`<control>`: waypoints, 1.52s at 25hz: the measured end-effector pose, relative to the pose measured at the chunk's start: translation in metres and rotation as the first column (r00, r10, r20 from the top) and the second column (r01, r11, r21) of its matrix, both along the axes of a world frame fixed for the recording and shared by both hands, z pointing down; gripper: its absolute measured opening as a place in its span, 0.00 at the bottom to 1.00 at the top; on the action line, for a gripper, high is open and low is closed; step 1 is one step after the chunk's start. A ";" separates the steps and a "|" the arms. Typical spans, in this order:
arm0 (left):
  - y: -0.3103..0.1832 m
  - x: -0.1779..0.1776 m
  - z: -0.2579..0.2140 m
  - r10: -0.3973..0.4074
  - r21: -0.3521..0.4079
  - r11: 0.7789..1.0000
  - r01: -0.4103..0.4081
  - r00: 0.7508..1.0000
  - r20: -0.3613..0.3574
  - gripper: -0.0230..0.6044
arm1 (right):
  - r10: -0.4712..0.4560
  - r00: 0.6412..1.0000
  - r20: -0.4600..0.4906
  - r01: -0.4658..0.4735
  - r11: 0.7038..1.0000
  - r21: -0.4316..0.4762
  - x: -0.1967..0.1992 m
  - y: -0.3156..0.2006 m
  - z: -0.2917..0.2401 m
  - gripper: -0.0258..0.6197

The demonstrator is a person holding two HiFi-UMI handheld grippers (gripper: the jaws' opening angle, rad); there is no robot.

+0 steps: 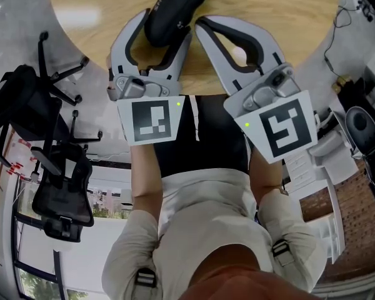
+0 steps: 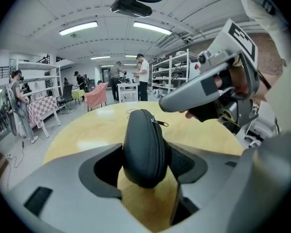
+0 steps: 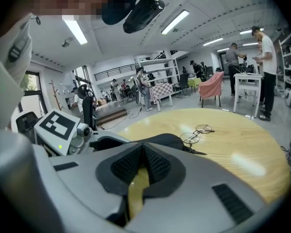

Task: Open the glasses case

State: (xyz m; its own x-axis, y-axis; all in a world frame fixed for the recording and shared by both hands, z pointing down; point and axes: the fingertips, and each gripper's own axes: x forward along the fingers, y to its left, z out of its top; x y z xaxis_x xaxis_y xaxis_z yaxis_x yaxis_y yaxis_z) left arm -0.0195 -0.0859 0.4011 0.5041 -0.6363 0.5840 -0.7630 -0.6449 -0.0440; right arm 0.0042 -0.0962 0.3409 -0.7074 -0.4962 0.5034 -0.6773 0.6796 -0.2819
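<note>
1. Glasses case (image 2: pixel 141 135), black, zip closed as far as shown, standing on edge over the table (image 1: pixel 112 5) close to its near edge.
2. Clamped at its near end by the left gripper (image 2: pixel 145 161), jaws spread wide, pads pressed to both flat sides; contact between lower edge and wood not discernible.
3. Zip pull (image 2: pixel 160 123) sticking out near the top of the case's right side, well clear of the pads.
4. Right gripper (image 3: pixel 142 148) just right of the case, jaws closed together on nothing, tip aimed at the case's side.
5. Wire-rimmed glasses (image 3: pixel 196 132) lying beyond the case, farther in from the near edge, toward the table's middle.
6. Step in hand, by all appearances: steadying the case for running the zip. Probably best done with a firm but not crushing grip, pads off the zip line, right jaws opened only enough to pinch the small pull, then a draw along the seam rather than away from it, the case braced against that pull.
7. Worth watching: a twist of the case between the pads, and the glasses lying near the right gripper's likely sweep.
</note>
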 end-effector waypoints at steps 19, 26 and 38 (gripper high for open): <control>0.020 -0.010 -0.011 -0.018 -0.110 0.994 0.003 0.991 -0.131 0.52 | -0.250 0.865 -0.435 0.337 0.932 0.135 -0.023 0.039 0.011 0.18; 0.027 -0.008 -0.013 -0.005 -0.118 0.993 -0.012 0.990 -0.141 0.52 | -0.244 0.818 -0.522 0.391 0.900 0.193 -0.028 0.040 0.007 0.11; 0.031 -0.007 -0.010 -0.004 -0.116 0.993 -0.013 0.989 -0.151 0.51 | -0.279 0.867 -0.414 0.337 0.939 0.073 -0.023 0.043 0.006 0.07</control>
